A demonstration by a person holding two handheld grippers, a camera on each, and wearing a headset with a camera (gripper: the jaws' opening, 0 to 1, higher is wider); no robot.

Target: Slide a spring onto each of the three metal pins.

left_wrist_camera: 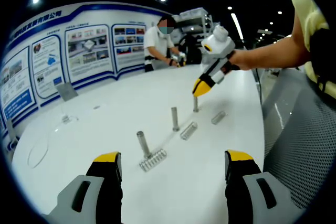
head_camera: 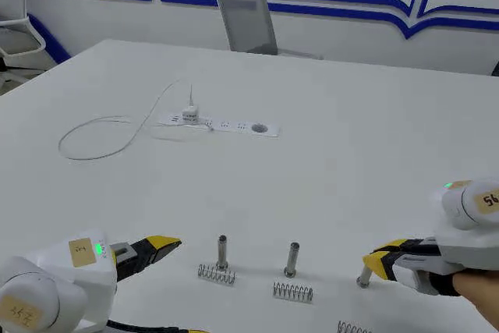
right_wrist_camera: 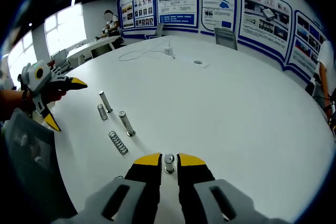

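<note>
Left gripper (left_wrist_camera: 173,159) held low, jaws spread wide. Right gripper (right_wrist_camera: 169,157) level, jaws pinched on a pin (head_camera: 362,277) top.

The left gripper (left_wrist_camera: 173,157) was a chunky white plastic shell with black jaws capped in yellow, plus a scribbled yellowish paper sticker (head_camera: 81,252) and a tiny green light (head_camera: 99,249). The right gripper (head_camera: 378,261) looked the same, with its own numbered sticker (head_camera: 489,199). The person wore a pale yellow short sleeve (left_wrist_camera: 302,9) and a black hand strap (head_camera: 448,282).
</note>
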